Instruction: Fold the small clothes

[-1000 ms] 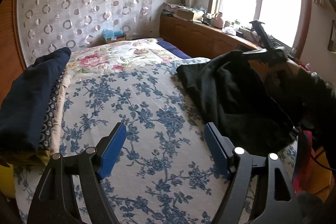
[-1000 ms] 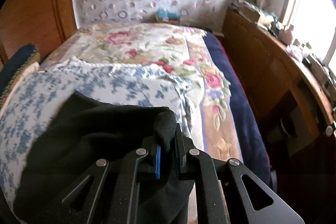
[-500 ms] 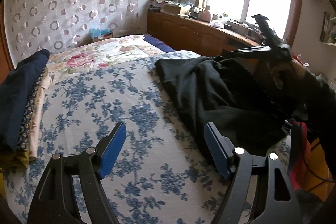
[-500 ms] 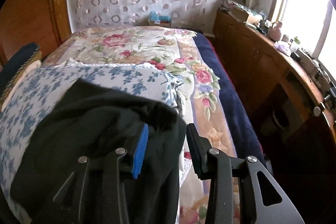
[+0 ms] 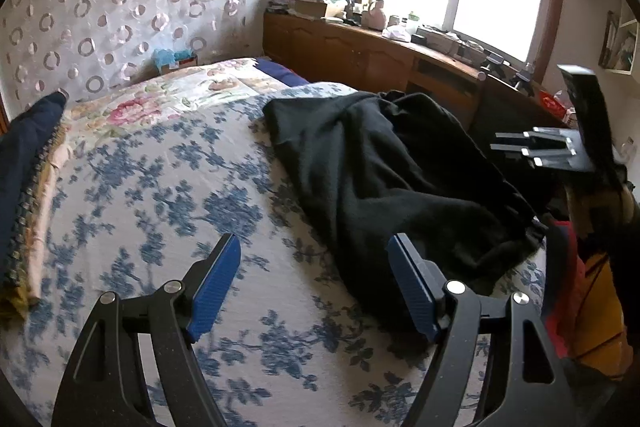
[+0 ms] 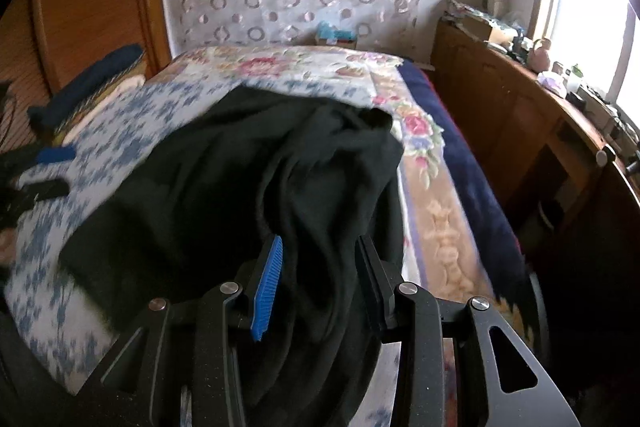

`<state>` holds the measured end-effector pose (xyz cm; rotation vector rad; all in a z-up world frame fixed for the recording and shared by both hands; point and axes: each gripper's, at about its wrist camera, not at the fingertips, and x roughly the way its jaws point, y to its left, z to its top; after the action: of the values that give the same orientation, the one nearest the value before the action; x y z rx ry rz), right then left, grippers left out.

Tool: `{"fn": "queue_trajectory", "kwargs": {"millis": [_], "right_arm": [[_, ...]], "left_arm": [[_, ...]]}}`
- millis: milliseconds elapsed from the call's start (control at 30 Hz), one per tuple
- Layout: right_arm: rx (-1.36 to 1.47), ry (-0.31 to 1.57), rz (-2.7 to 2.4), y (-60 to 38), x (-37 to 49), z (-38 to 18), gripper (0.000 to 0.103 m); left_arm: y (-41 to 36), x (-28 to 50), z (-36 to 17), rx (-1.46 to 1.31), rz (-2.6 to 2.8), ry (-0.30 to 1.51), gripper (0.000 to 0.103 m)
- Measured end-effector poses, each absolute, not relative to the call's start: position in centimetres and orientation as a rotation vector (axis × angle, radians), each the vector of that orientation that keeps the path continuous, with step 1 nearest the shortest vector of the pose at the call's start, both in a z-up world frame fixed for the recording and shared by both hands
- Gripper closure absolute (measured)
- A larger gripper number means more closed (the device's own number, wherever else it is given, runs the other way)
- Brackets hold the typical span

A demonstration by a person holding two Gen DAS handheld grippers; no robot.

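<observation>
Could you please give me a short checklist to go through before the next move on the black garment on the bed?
1. Left gripper open and empty: ok, its jaws stand wide apart over the blue floral bedspread.
2. Right gripper free of cloth: cannot tell; jaws apart, but black fabric lies between them.
3. Black garment lying flat: not ok, it is bunched and creased.
4. Garment fully on the bed: not ok, its right side seems to hang over the bed edge.
5. Bare bedspread left of the garment for spreading it: ok.
6. Folded dark pile at the left edge apart from the garment: ok.
</observation>
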<state>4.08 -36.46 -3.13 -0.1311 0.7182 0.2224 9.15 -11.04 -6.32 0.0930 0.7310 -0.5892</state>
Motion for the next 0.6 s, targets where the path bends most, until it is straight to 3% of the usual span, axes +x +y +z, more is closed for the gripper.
{"fn": "queue_trajectory", "kwargs": {"millis": [533,600], "right_arm": [[-0.120,0.791,0.241,-36.2,3.5,-4.4,0.064],[-0.137,0.789,0.269,-36.0,3.1,-4.2,0.088]], "left_arm": [[-14.1,8.0,-8.7,0.143,-0.653,0.809,0.026],[-14.2,8.0,-8.8,0.140,-0.656,0.816,0.026]]}}
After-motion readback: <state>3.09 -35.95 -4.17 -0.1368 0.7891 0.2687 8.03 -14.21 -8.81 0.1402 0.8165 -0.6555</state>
